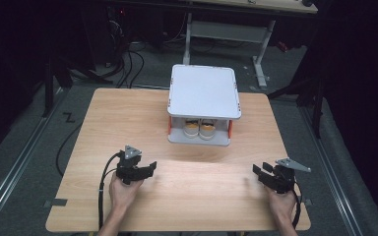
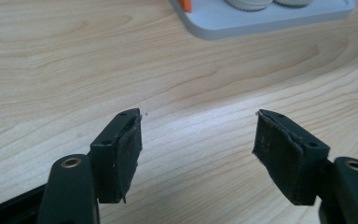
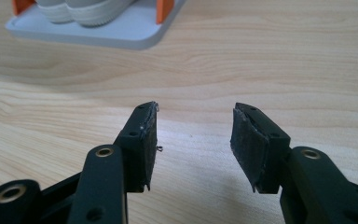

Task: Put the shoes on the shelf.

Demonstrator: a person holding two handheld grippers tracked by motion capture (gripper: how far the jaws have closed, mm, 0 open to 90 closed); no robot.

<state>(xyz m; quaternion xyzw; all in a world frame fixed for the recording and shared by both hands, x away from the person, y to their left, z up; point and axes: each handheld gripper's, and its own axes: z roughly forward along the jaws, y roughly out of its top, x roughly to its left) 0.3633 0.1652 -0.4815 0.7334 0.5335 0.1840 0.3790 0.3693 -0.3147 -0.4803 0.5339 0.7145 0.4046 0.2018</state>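
A small white two-level rack (image 1: pixel 204 91) with orange posts stands at the far middle of the wooden table (image 1: pixel 128 118). A pair of white shoes (image 1: pixel 199 129) with yellow insides sits on its lower shelf, toes toward me. My left gripper (image 1: pixel 150 168) rests low over the table's near left, open and holding nothing; its jaws stand apart over bare wood in the left gripper view (image 2: pixel 198 130). My right gripper (image 1: pixel 257 170) is at the near right, also open with nothing between its pads (image 3: pixel 196 123). The rack's base (image 2: pixel 261 21) and the shoes' soles (image 3: pixel 86 11) lie ahead of each gripper.
Dark floor surrounds the table, with cables (image 1: pixel 128 64) at the back left and the white legs of another desk (image 1: pixel 261 54) behind the rack. Metal rails run along both sides of the floor. Bare wood stretches between the two grippers and the rack.
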